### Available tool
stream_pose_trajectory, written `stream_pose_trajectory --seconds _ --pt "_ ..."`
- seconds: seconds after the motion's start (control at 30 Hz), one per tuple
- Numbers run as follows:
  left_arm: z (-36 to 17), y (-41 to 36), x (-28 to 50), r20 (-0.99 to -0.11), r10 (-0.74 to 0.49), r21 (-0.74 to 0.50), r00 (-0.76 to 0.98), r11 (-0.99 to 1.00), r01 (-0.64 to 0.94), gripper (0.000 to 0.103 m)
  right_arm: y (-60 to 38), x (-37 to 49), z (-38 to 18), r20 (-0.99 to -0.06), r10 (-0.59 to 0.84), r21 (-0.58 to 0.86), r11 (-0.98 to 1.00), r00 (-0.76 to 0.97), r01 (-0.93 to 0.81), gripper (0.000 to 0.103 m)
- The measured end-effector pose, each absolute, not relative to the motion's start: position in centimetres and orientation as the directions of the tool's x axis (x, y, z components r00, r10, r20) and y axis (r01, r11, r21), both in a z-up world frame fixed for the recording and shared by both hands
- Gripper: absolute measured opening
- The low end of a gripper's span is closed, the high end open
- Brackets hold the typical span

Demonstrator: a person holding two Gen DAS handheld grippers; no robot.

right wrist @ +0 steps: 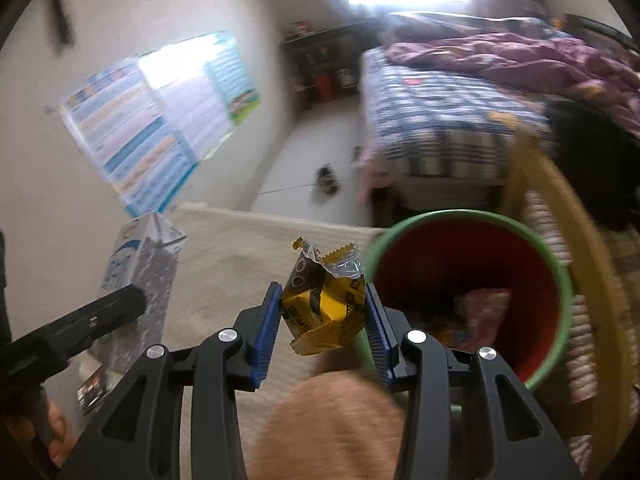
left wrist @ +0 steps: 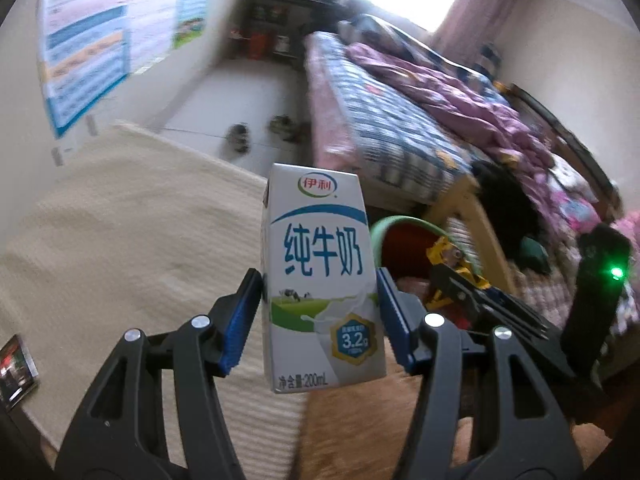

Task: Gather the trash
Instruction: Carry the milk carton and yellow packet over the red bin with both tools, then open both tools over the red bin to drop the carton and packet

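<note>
The bin (right wrist: 558, 276) has an open mouth, and only a little litter lies low inside it, so there is room to enter from above. Its near rim stands just right of the wrapper (right wrist: 324, 308) in the right hand-held gripper (right wrist: 322, 320). A yellow chair frame (right wrist: 560, 200) curves close round the bin's far and right side, and the bed (right wrist: 440, 120) blocks the space beyond. Left of the bin the cream rug (left wrist: 120, 240) lies bare. The carton (left wrist: 320, 280) in the left hand-held gripper (left wrist: 320, 316) stands just left of the bin's rim. Far off, the floor (left wrist: 240, 92) beside the bed is open apart from slippers (left wrist: 260, 132).
</note>
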State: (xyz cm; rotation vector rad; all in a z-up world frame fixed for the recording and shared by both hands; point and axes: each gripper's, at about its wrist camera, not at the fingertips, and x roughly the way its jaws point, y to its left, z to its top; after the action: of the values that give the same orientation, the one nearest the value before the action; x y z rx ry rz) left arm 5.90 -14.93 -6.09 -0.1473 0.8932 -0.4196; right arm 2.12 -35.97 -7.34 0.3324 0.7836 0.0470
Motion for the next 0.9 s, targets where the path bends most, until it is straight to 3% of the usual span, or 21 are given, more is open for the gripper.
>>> stream_pose_trajectory --seconds 0.3,0.33,0.37,0.43,0.53,0.67,0.9 --pt "-7.0 -25.2 7.6 -0.724 -0.547 -0.332 0.420 0.811 0.482 0.056 -44.3 1.6 -10.3 -0.753 -0.023 0.224 0.931 0.658 0.288 0.041" --pt "-7.1 -25.8 7.7 -0.724 -0.549 -0.327 0.417 0.806 0.493 0.060 -44.8 1.7 -10.6 -0.757 -0.031 0.219 0.929 0.653 0.298 0.043" --pt "-7.0 -26.5 7.8 -0.725 -0.544 -0.314 0.422 0.807 0.500 0.074 -45.2 1.8 -10.7 -0.759 -0.038 0.213 0.928 0.649 0.304 0.046" --pt "-6.6 -26.7 7.7 -0.707 -0.536 -0.299 0.460 0.817 0.493 0.081 -45.7 2.0 -11.0 -0.764 -0.063 0.193 0.927 0.643 0.320 0.059" --pt "-5.9 -25.4 7.2 -0.670 -0.534 -0.302 0.516 0.831 0.468 0.091 -46.1 2.0 -10.9 -0.757 -0.085 0.184 0.924 0.648 0.337 0.067" --pt "-4.4 -22.5 6.0 -0.603 -0.455 -0.233 0.656 0.886 0.401 0.098 -45.2 1.9 -10.1 -0.730 -0.084 0.190 0.928 0.679 0.320 0.077" --pt "-1.2 -17.4 3.7 -0.455 -0.288 -0.119 0.843 0.957 0.263 0.098 -40.9 1.6 -7.4 -0.614 -0.017 0.210 0.960 0.789 0.184 0.096"
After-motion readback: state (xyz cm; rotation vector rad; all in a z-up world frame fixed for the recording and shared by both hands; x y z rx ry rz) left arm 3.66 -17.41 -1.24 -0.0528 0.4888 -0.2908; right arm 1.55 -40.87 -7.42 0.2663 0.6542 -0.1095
